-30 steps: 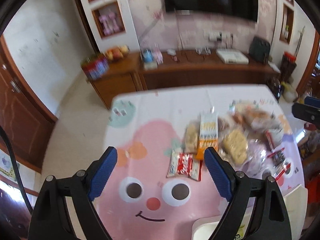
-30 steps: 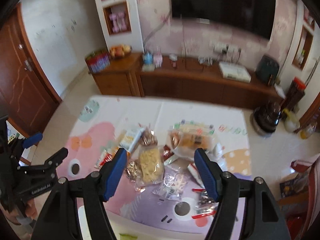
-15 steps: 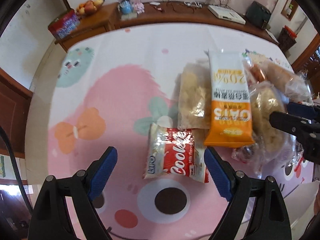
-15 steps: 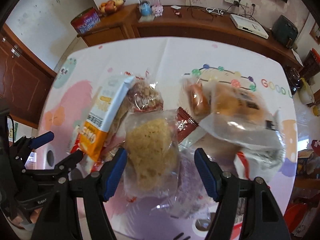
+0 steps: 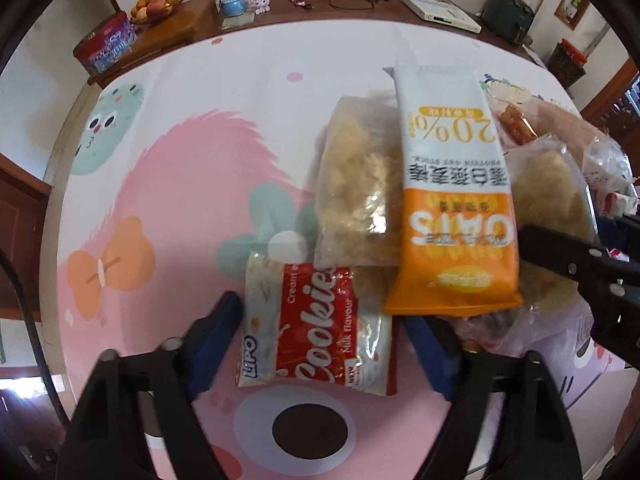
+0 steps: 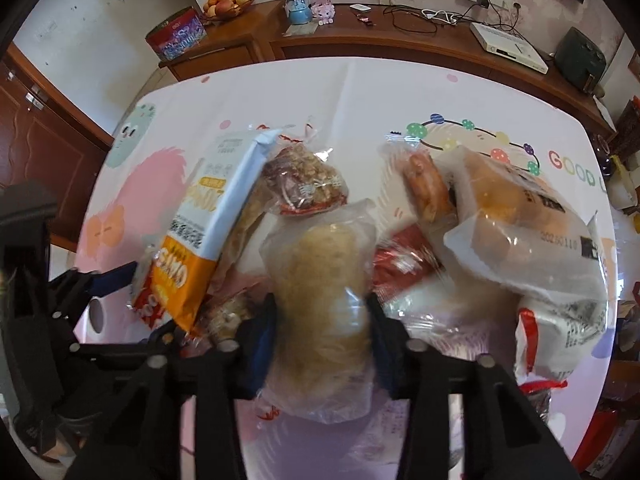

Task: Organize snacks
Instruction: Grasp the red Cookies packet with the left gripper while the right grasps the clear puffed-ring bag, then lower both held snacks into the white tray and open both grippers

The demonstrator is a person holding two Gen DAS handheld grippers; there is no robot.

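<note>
A red and white cookie packet (image 5: 316, 328) lies flat on the pink cartoon tablecloth (image 5: 180, 184). My left gripper (image 5: 320, 320) points down over it with its jaws closing. The packet sits between the blue pads, which stand just beside its edges. An orange and white oats packet (image 5: 452, 200) overlaps its far corner. My right gripper (image 6: 320, 308) is closing, and its pads press the sides of a clear bag of yellow crispy snack (image 6: 320, 276). That gripper (image 5: 580, 264) also shows at the right of the left wrist view.
More snacks are piled to the right: a wrapped bun (image 6: 520, 232), a sausage pack (image 6: 424, 188), a nut bar bag (image 6: 304, 184) and a clear bag of pale crisps (image 5: 360, 192). A wooden sideboard (image 6: 360, 40) with a fruit bowl and a red tin stands beyond the table.
Both grippers have come down close to the table. The left jaws have narrowed around the cookie packet. The right jaws have closed in on the clear yellow snack bag.
</note>
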